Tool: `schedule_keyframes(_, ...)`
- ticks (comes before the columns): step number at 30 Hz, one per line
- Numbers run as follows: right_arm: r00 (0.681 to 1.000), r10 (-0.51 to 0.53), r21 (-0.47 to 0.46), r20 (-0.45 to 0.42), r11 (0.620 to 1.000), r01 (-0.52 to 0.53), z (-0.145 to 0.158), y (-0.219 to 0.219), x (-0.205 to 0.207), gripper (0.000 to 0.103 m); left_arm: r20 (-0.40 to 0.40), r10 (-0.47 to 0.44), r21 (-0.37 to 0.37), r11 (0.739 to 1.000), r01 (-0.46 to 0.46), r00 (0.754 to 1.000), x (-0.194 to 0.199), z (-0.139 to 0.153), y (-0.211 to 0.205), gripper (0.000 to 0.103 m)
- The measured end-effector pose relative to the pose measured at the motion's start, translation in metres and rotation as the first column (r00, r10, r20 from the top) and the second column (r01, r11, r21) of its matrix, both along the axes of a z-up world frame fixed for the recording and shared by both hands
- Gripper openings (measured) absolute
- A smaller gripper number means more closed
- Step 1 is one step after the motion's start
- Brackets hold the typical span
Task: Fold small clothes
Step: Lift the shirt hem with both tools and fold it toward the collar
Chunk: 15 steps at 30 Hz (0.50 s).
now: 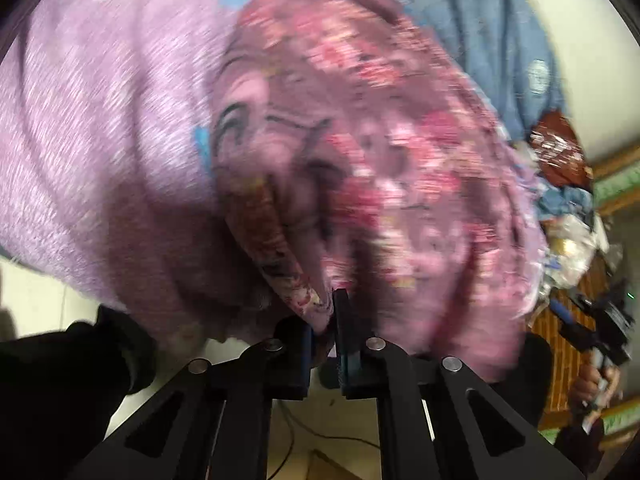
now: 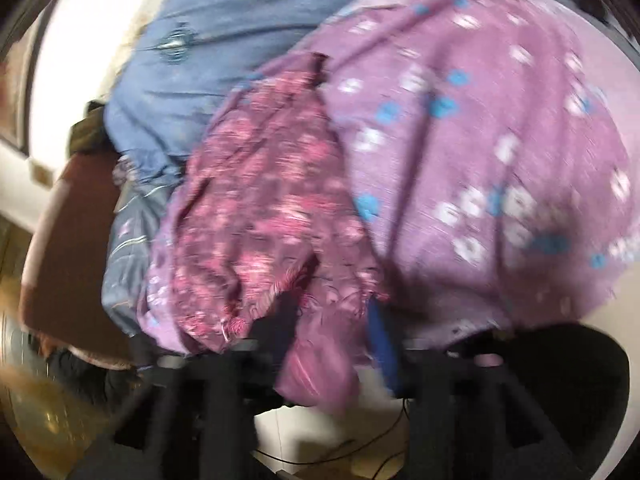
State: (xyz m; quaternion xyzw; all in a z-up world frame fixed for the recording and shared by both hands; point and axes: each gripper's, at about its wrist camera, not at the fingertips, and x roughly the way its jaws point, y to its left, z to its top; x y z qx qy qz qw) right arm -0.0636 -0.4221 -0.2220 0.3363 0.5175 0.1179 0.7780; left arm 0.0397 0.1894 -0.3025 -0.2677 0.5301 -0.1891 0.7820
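Note:
A small pink floral garment lies crumpled on a lilac blanket with white and blue spots. In the left wrist view my left gripper is shut on the garment's near hem, with a fold of cloth pinched between the pads. In the right wrist view the same pink floral garment hangs toward me over the lilac blanket. My right gripper has its jaws apart; a loose flap of the garment droops between them, and the pads do not press on it. That view is blurred.
A blue cloth lies behind the garment, also seen as blue cloth. A heap of clutter sits at the right. A hand holds the other gripper there. A dark sleeve is at lower left. A brown board stands at the left.

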Motion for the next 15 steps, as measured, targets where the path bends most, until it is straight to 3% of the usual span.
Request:
schedule_keyframes(3,1.0,-0.002,0.017,-0.003,1.0,0.002,-0.005,-0.006,-0.001,0.054,0.094,-0.051,-0.049,0.997,0.056,0.994,-0.013,0.015,-0.004,0.007)
schedule_keyframes(9,1.0,0.011,0.005,0.003,1.0,-0.011,-0.015,0.003,0.005,0.063,0.154,-0.074,-0.106,0.99,0.09,0.985,-0.024,0.018,0.011,0.007)
schedule_keyframes(13,0.999,0.048,-0.098,-0.024,0.994,-0.05,-0.038,0.023,0.02,0.064,0.121,-0.065,-0.094,0.993,0.076,0.991,-0.023,0.009,0.006,0.007)
schedule_keyframes(15,0.997,0.063,-0.17,-0.055,0.983,-0.071,-0.052,0.032,0.027,0.064,0.078,-0.049,-0.082,0.995,0.055,0.996,-0.019,0.004,0.007,0.02)
